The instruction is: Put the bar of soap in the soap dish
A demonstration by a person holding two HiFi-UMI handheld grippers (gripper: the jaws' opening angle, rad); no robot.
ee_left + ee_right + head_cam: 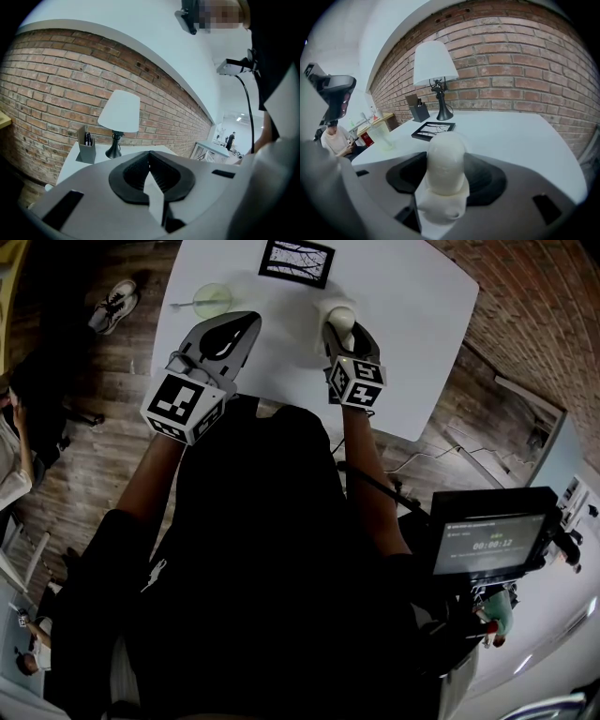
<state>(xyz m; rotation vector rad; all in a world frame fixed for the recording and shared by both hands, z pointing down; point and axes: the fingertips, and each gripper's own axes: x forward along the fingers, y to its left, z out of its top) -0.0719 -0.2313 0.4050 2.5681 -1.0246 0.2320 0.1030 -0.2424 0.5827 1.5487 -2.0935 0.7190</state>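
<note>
Head view: right gripper [338, 330] was above white table [412, 324], jaws clamped on bar of soap [343, 315]. Soap was aimed toward black-framed tray [296, 262] ahead, probably the soap dish, so likely mid-carry. Left gripper [246, 322] was alongside, idle, clear of the path.

Left gripper view: jaws were pressed together, nothing between. It faced brick wall, not table.

Right gripper view: soap was pale cream, a rounded oval, matte, standing on end between pads. Tray lay well apart, beyond it.

Brick wall [525, 70], white table [412, 296], floor [103, 446] probably wood.
</note>
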